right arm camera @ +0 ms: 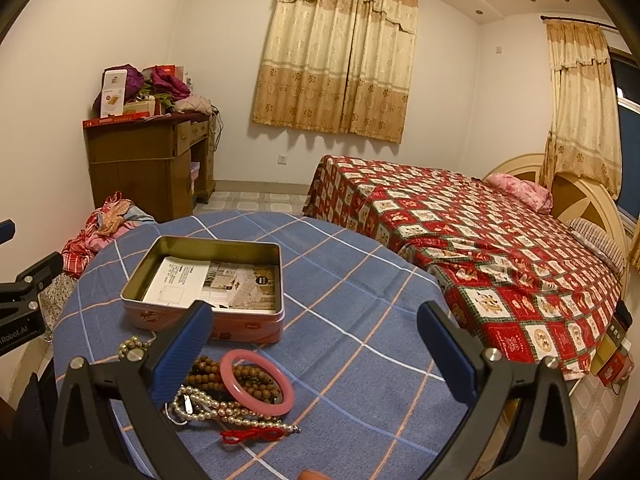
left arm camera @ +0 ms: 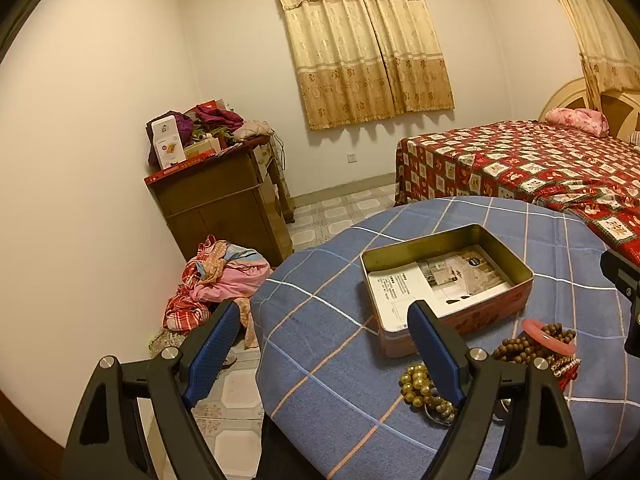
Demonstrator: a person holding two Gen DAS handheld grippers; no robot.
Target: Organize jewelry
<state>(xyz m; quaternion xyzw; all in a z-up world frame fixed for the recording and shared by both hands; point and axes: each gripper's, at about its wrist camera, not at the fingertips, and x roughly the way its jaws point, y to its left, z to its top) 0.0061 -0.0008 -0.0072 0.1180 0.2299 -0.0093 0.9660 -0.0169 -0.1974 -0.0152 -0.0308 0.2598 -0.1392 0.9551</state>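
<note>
Both hand-held grippers, left (left arm camera: 324,334) and right (right arm camera: 316,338), hang wide open and empty, so I'd pinch the pink bangle (right arm camera: 257,382) by its rim first, then drop it in the tin (right arm camera: 208,280).

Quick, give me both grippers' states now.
Left gripper: open, holding nothing.
Right gripper: open, holding nothing.

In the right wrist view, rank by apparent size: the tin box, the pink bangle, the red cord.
1. tin box, clearly the largest.
2. pink bangle.
3. red cord, the smallest, though it lies nearest the camera, so its true size may be smaller still.
</note>
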